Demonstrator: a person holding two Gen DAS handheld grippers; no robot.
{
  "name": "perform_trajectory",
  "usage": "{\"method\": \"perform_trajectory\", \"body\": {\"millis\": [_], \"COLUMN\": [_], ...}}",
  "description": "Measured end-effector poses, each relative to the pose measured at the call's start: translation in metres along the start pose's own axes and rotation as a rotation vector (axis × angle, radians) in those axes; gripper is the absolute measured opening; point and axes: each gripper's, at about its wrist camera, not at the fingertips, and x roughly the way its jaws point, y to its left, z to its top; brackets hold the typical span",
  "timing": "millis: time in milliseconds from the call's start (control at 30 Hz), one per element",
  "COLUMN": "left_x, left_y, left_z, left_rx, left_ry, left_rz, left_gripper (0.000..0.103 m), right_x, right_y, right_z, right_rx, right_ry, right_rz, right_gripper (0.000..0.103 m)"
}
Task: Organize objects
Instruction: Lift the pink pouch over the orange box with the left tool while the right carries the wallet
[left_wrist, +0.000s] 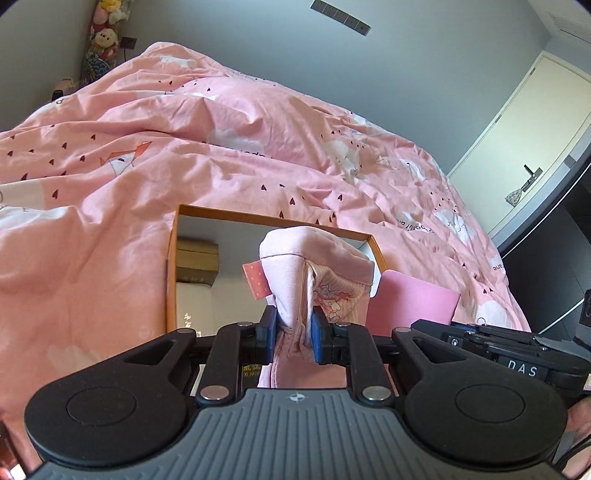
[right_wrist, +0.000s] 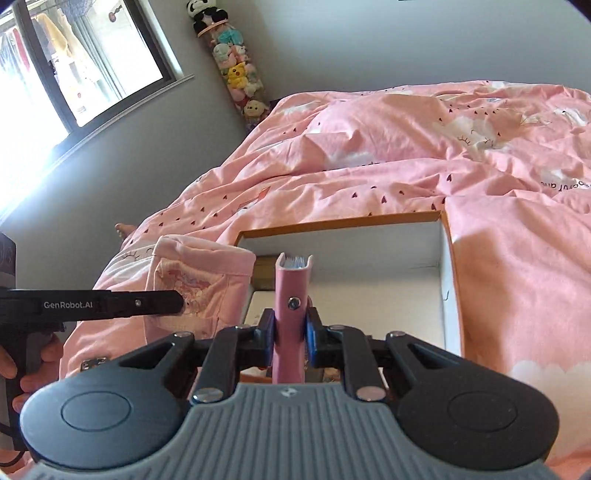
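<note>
2 claws over the box (right_wrist: 448, 295): left claw (left_wrist: 293, 326) pinches pink cloth (left_wrist: 317, 266), right claw (right_wrist: 290, 326) pinches notebook (right_wrist: 291, 291).
</note>
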Motion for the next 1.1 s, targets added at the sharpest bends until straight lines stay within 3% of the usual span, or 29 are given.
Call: {"method": "perform_trajectory", "body": {"millis": [233,433,733,1067,1100], "left_x": [0.086,0.132,0.159,0.171,0.174], "left_y": [0.009,0.03,0.041,0.039,0.038], "left_z": [0.02,0.019,0.017,0.014,0.013], "left_rx": [-0.063,-0.143,-0.17,-0.11,-0.092], "left_ry": [0.063,0.137,0.199,0.218,0.224], "left_rz": [0.033,0.082,0.162,0.267,0.281], "left_gripper": [0.021,0.021,0.021,0.029,0.034], "right_x": [0.049,0.102,0.167,0.19,0.191], "right_y": [-0.039,-0.062,-0.076,-0.078,-0.078], "right_z": [0.027,0.041,0.048,0.052,0.052], "right_rx": [0.026,0.039,-0.006,0.008,0.009], "right_ry": [0.024,0.077,0.211,0.276,0.279], "right_rz": [-0.053,-0.056,-0.083,-0.048,-0.047], "right_gripper": [0.018,0.018,0.018,0.018,0.018]}}
